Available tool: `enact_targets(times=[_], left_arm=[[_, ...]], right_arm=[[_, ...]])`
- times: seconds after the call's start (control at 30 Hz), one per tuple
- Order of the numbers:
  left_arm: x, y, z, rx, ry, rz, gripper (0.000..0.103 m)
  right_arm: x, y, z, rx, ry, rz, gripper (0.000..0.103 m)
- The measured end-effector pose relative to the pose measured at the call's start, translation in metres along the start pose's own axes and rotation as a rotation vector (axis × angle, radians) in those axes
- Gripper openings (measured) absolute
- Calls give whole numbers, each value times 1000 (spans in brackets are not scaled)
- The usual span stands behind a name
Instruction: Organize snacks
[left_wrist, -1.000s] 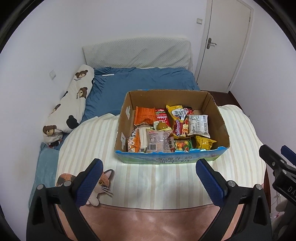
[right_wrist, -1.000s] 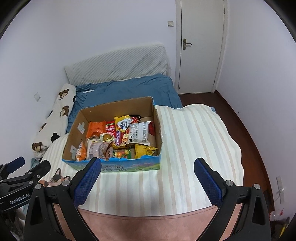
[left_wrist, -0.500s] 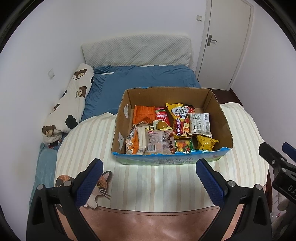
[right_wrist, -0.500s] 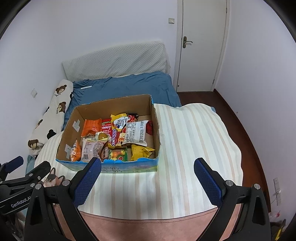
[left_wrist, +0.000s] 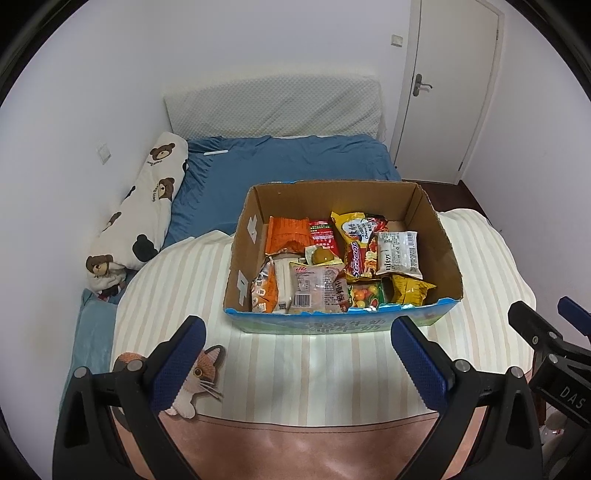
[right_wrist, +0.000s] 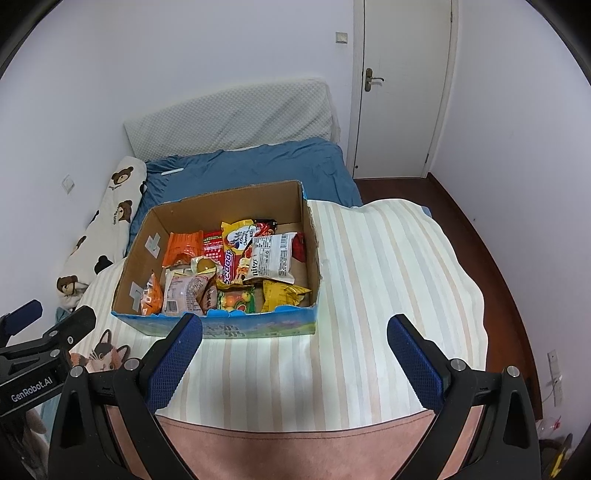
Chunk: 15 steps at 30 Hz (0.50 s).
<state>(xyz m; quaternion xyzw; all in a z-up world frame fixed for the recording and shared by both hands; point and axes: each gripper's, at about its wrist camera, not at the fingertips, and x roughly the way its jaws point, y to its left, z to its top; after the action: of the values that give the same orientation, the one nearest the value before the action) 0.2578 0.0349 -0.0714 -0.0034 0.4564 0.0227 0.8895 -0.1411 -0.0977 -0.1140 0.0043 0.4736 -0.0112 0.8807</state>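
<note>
An open cardboard box (left_wrist: 448, 254) with a blue printed front stands on the striped cloth (left_wrist: 295, 373); it also shows in the right wrist view (right_wrist: 312, 236). Several snack packets fill it: an orange bag (left_wrist: 287, 238), a white packet (left_wrist: 399, 253), a yellow bag (left_wrist: 408, 290), a clear packet (left_wrist: 314, 288). My left gripper (left_wrist: 297, 362) is open and empty, in front of the box. My right gripper (right_wrist: 295, 360) is open and empty, in front of the box's right corner.
A blue bed (left_wrist: 288, 166) with a bear-print pillow (left_wrist: 140, 214) lies behind the table. A cat-shaped mat (left_wrist: 199, 380) lies at the cloth's front left. A white door (right_wrist: 402, 88) and wooden floor (right_wrist: 476, 236) are at the right.
Both grippers have shifted slightly; the box sits a little further left and higher in both views. Both stay open and empty.
</note>
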Motion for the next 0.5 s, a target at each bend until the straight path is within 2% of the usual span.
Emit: enact_targets(times=[0.5], left_arm=[[-4,-3,2,14,-19,0,103]], right_arm=[[-8,1,0,2,-14,2,102]])
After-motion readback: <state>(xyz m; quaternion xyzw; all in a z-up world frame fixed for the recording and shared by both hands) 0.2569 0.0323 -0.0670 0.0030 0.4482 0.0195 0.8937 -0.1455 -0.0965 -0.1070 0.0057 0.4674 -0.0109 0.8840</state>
